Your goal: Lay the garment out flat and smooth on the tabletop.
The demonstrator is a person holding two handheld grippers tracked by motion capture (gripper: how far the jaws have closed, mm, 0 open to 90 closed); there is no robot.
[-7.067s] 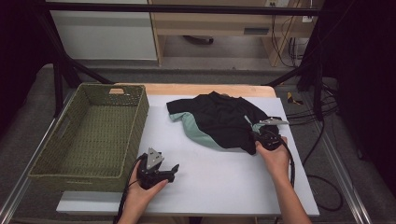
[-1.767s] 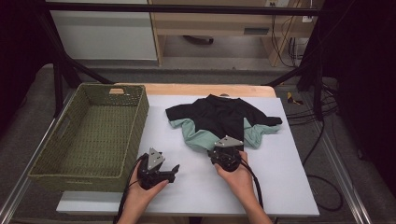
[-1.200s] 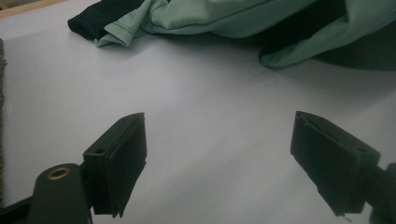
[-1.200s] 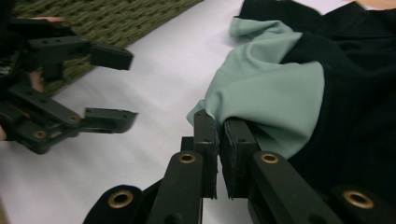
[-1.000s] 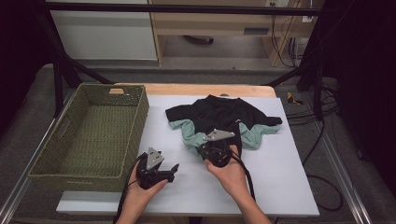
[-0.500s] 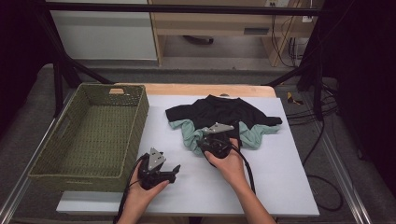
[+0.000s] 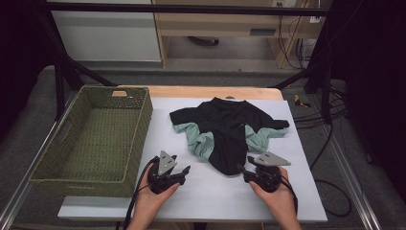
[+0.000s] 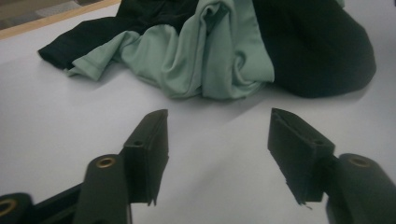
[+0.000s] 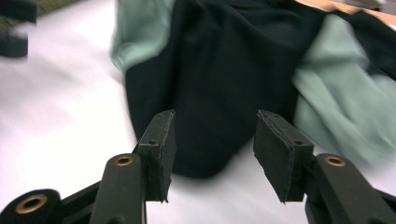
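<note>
Right gripper (image 7: pixel 245 168): near bench (image 7: pixel 306 201) edge, fingers (image 9: pixel 159 140) partly apart, just been opening, empty, aimed at the garment's (image 7: pixel 230 129) rounded near hem, likely for a pinch there.

Left gripper (image 7: pixel 184 170): fingers (image 8: pixel 149 140) partly apart, just been closing, empty, short of the mint folds.

Garment: black-and-mint, crumpled mid-bench.

Basket (image 7: pixel 139 143): woven, left of the garment, probably its destination.

Grey floor (image 7: pixel 28 139) (dim beyond), wooden bench (image 7: pixel 225 24), perhaps a white cabinet (image 7: pixel 105 28).

White table (image 7: pixel 306 191): green wicker basket (image 7: pixel 91 139) left, black/mint garment (image 7: pixel 230 129) centre.
</note>
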